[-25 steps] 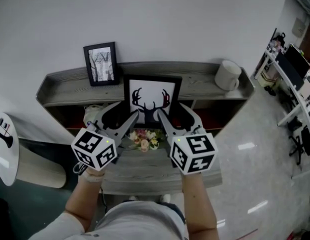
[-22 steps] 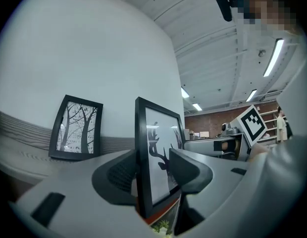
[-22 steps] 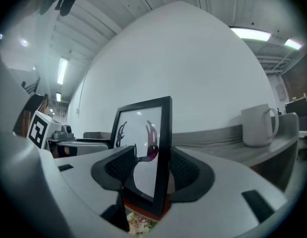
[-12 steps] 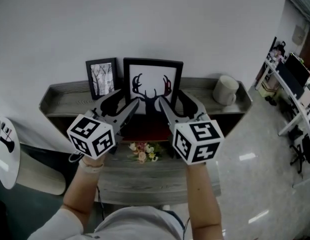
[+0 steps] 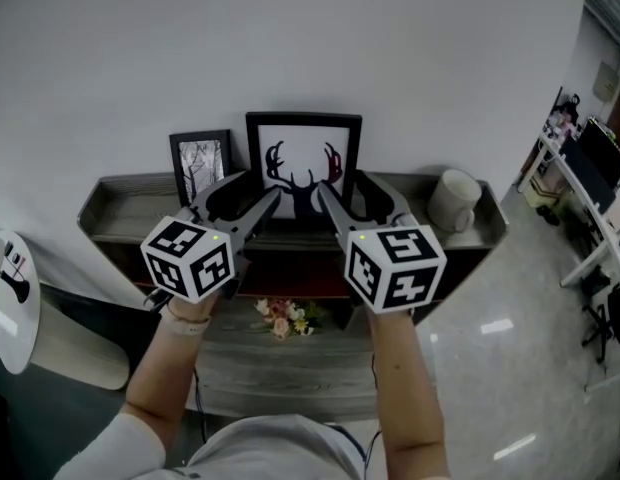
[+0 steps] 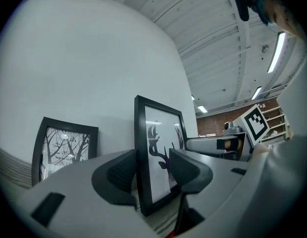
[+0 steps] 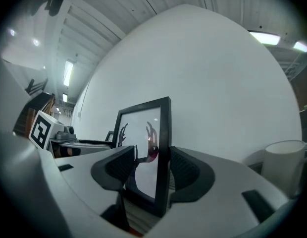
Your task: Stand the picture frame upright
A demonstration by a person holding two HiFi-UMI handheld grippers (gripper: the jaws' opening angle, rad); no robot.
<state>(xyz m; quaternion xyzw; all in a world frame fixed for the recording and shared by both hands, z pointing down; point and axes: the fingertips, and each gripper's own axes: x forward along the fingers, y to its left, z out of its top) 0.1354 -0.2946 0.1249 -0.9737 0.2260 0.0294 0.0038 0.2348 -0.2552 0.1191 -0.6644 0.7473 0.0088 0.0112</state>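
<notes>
Clamped on picture frame [image 5: 303, 158] lower side edges: L gripper [image 5: 264, 200] & R gripper [image 5: 332, 196]. Upright at far side of grey wood shelf [image 5: 120, 213], vs white wall [image 5: 290, 38]; office desks [image 5: 593, 173] far right.

This is an office or lab hall with a home-style corner set up in it. Well to the right of the right claw [image 5: 338, 183], white desks [image 5: 582, 190] carry monitors [image 5: 602, 143], and a swivel chair [image 5: 602, 310] stands on a glossy pale floor [image 5: 490, 368]. High above the left claw [image 5: 252, 186] runs a ribbed industrial ceiling [image 6: 208, 38] with strip lights [image 6: 281, 46]. Under both claws a grey wood-grain shelf unit [image 5: 120, 208] stands against a bare white wall [image 5: 290, 38]. It is dressed like a living room: a small tree print [image 5: 201, 161] sits just left of the left claw, a mug [image 5: 452, 200] is to the right of the right claw, and flowers [image 5: 285, 314] lie on the shelf below.
</notes>
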